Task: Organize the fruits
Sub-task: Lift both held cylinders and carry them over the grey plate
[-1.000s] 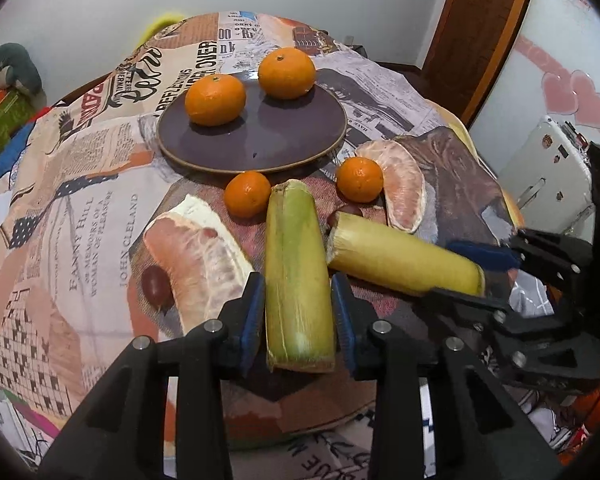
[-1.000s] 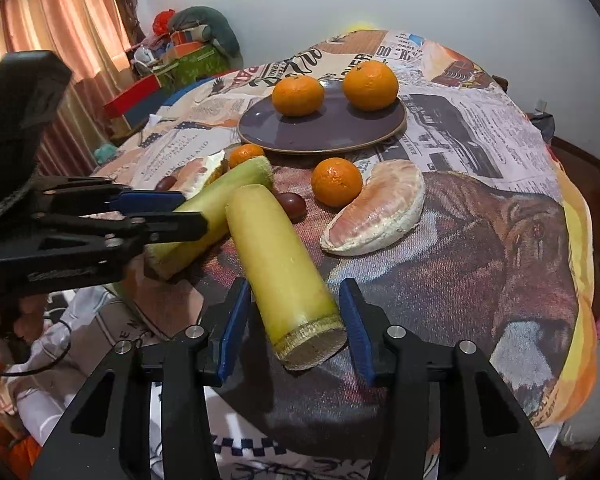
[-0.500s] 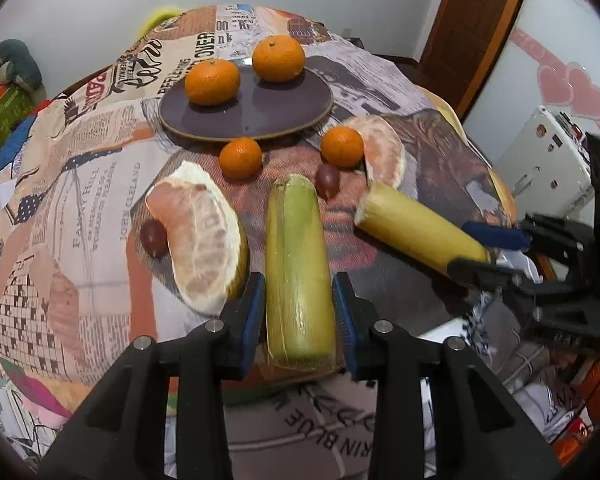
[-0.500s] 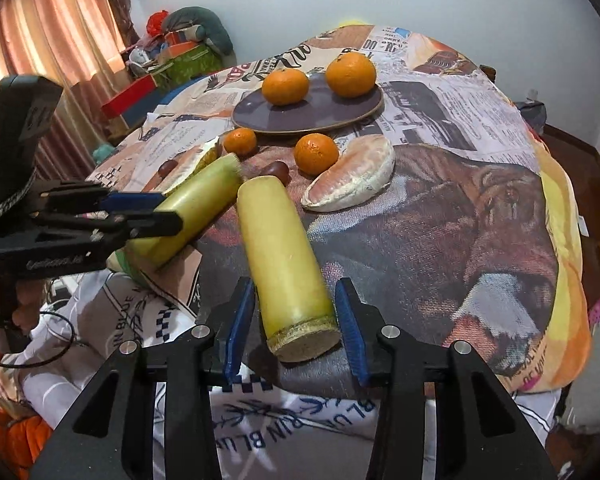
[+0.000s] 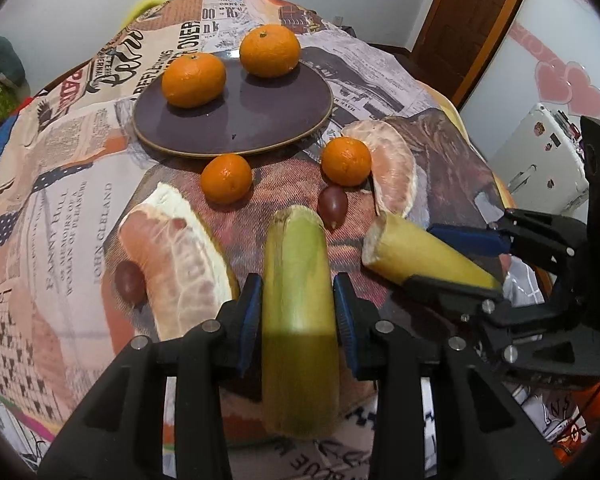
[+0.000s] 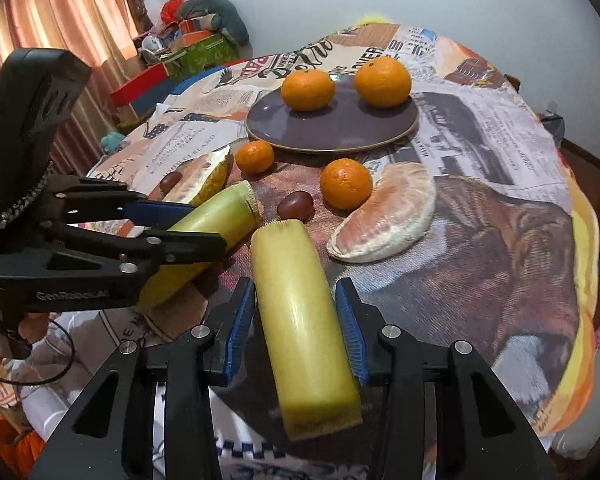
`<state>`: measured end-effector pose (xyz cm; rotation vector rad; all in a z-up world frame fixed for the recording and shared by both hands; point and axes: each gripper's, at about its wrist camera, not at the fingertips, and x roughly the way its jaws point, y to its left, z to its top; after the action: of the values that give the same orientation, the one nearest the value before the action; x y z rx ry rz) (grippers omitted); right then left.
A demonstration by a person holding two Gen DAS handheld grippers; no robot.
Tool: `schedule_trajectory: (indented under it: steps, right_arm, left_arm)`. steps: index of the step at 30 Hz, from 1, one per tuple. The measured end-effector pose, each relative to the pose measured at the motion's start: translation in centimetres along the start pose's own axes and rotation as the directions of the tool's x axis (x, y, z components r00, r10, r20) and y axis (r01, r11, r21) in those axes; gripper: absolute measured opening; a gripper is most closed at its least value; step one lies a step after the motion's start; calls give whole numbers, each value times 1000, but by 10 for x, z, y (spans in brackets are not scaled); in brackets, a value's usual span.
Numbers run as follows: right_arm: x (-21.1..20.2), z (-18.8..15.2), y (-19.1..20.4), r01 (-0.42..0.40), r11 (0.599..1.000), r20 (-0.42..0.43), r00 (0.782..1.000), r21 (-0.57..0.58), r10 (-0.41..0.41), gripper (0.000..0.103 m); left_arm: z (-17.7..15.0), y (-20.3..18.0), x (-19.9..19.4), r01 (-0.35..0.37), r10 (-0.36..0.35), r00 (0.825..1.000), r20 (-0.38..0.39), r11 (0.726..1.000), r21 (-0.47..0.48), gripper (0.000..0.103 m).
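Sugarcane pieces are the things in hand, one in each gripper, both held short of the purple plate [image 5: 236, 120] that serves as the landmark here. The left gripper [image 5: 296, 312] pinches the greenish cane piece [image 5: 298, 308] between its blue pads, which press on both sides; its far end points toward the plate. The right gripper [image 6: 294, 320] is clamped the same way on the yellow cane piece [image 6: 300, 312], whose far end lies just short of a dark grape [image 6: 295, 205].

On the plate sit two large oranges [image 5: 194, 80], toward its far rim. Between plate and canes lie two smaller oranges [image 5: 226, 178] and the grape; a pomelo wedge [image 5: 172, 264] lies off to the plate's left and nearer the camera, another pomelo wedge [image 6: 384, 220] to its right.

To place these well, I would keep both grips firm — the canes are long and smooth, likely to pivot or slip if the pads loosen. Carry them in over the small oranges rather than pushing through them, since round fruit will roll off across the cloth. The near half of the plate is bare; laying the canes there side by side, one at a time, seems safest — the two grippers already stand close together.
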<state>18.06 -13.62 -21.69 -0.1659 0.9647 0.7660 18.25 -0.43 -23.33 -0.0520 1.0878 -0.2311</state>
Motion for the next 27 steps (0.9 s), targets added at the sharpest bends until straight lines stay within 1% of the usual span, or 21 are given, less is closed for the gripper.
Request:
schedule_trajectory:
  steps: [6, 11, 15, 19, 27]
  right_arm:
    - [0, 0, -5, -30, 999, 8, 1000, 23, 30, 38]
    - [-9, -1, -5, -12, 999, 26, 1000, 40, 11, 37]
    - [-24, 2, -8, 2, 998, 70, 998, 56, -6, 36]
    - [-42, 9, -13, 10, 997, 126, 992, 79, -20, 36]
    - [-73, 34, -14, 39, 996, 250, 966, 77, -57, 35]
  left_arm:
    - [11, -1, 10, 0, 0, 1000, 11, 1000, 16, 36]
    - [14, 0, 7, 0, 0, 1000, 20, 1000, 13, 37]
    - [15, -3, -17, -9, 7, 996, 85, 1000, 23, 36]
    - [17, -6, -46, -22, 16, 986, 163, 999, 34, 36]
    - [27, -4, -83, -20, 15, 963, 269, 1000, 17, 35]
